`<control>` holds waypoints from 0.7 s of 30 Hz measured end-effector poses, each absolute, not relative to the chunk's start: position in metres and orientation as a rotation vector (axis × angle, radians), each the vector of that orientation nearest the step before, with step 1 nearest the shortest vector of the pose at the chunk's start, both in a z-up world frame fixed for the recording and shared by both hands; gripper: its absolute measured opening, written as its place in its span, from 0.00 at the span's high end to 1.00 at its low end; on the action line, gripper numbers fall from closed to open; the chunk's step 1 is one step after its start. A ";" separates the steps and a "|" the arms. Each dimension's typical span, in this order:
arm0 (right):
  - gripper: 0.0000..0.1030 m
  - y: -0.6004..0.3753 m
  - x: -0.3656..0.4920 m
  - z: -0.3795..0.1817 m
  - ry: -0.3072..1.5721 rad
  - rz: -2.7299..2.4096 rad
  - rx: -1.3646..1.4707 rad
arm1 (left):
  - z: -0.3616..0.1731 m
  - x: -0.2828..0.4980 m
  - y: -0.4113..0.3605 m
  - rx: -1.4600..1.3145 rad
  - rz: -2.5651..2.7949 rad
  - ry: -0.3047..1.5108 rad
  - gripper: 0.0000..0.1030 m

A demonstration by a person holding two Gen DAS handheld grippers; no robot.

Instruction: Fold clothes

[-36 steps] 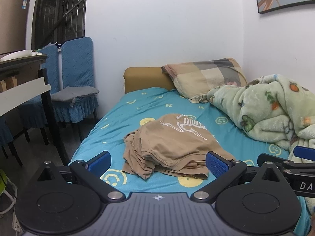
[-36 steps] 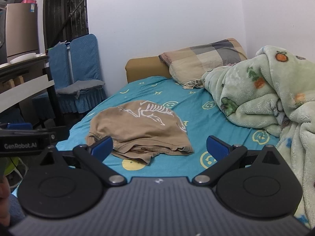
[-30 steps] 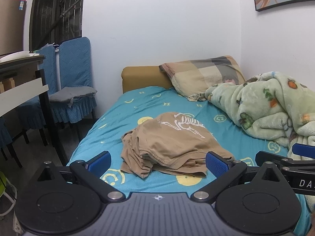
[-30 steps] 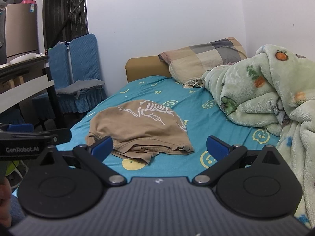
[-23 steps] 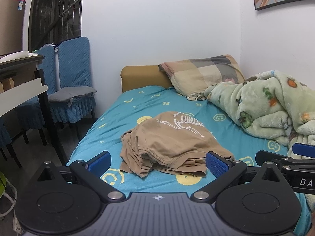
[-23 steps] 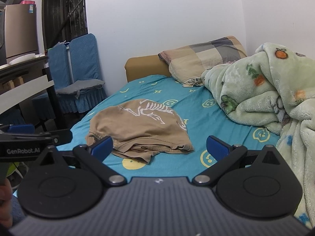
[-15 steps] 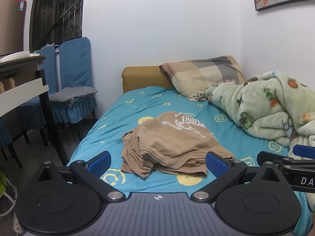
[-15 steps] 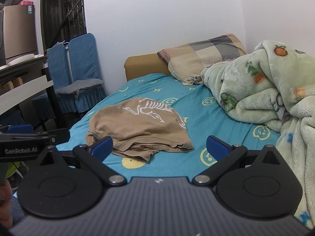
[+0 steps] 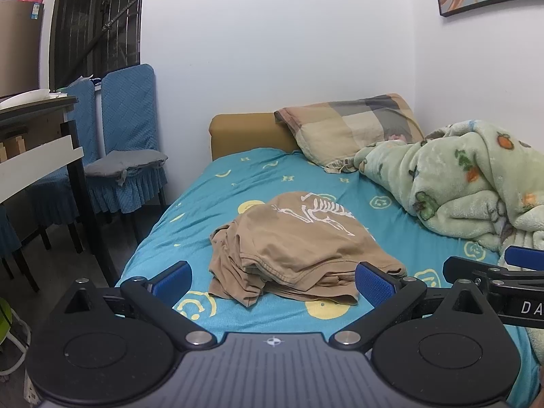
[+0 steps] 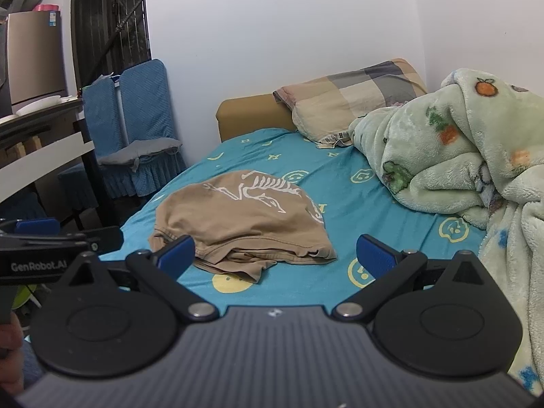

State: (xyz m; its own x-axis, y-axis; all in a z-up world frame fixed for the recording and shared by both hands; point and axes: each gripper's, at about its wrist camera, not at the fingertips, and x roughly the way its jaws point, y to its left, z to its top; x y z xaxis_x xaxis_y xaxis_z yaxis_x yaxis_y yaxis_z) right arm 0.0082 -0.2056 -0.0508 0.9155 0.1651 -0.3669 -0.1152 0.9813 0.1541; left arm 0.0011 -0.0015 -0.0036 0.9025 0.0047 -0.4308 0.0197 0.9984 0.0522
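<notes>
A tan T-shirt (image 9: 299, 241) with a white skeleton print lies crumpled in a heap on the teal bed sheet (image 9: 210, 200); it also shows in the right wrist view (image 10: 244, 221). My left gripper (image 9: 273, 280) is open and empty, held above the bed's near edge, short of the shirt. My right gripper (image 10: 275, 255) is open and empty, also short of the shirt and a little to its right. Each gripper shows at the edge of the other's view.
A green fleece blanket (image 9: 469, 183) is bunched along the bed's right side, with a plaid pillow (image 9: 350, 125) at the headboard. Blue-covered chairs (image 9: 125, 136) and a dark table (image 9: 40, 136) stand left of the bed.
Both grippers have drifted only slightly; the right wrist view has moved a little closer to the shirt. Both stay open and the shirt has not moved.
</notes>
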 end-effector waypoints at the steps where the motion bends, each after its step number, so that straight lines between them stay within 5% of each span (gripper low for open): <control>1: 0.00 -0.206 0.008 -0.051 0.388 0.144 0.131 | -0.003 0.001 -0.002 0.055 -0.008 0.446 0.00; 21: 0.00 -0.234 0.009 -0.049 0.371 0.142 0.385 | -0.006 0.003 -0.010 0.086 -0.037 0.465 0.00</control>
